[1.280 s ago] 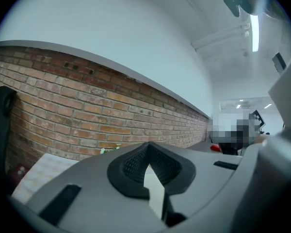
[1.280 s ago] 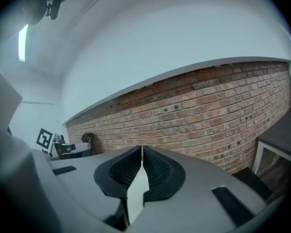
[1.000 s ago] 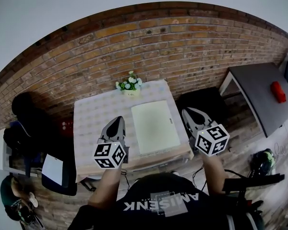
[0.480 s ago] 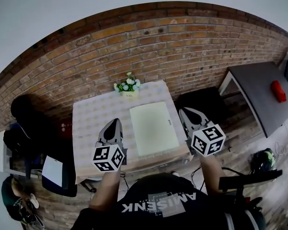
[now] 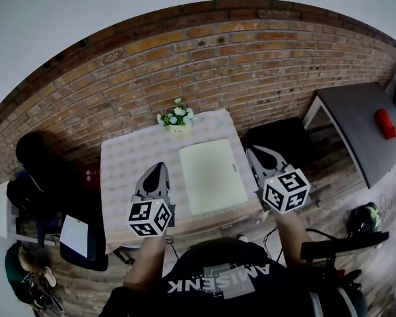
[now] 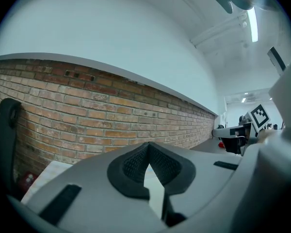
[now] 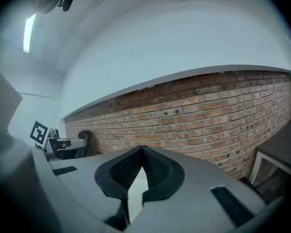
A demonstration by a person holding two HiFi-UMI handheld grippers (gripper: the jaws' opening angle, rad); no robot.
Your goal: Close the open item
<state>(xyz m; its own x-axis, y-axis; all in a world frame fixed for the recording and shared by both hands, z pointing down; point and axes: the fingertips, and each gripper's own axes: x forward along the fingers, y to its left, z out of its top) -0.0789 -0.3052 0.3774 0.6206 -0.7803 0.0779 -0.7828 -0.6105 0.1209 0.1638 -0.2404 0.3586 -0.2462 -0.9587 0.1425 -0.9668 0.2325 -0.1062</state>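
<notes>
1. Red-brown brick wall (image 5: 204,65) runs behind a small table (image 5: 129,157) covered with a pale checked cloth; wooden floor shows around it.
2. On the right half of the table lies the pale flat item (image 5: 212,176), a cream rectangle lying flat on the cloth, its long side running from the near edge toward the wall.
3. At the far edge, just beyond the item, stands a small pot of white flowers (image 5: 177,119).
4. Left gripper (image 5: 158,169) hangs over the near left part of the table, beside the item and not touching it. In its own view the ribbed black pads (image 6: 133,164) meet at the tip with nothing between them.
5. Right gripper (image 5: 253,153) hovers just off the table's right edge, near the item's right side. Its pads (image 7: 157,171) are likewise pressed together and empty.
6. Both grippers point roughly level toward the wall, each with its marker cube nearest the person.
7. To the right stands a dark side table (image 5: 350,127) with a red object (image 5: 383,124) on it; a black chair (image 5: 36,157) sits at the left.
</notes>
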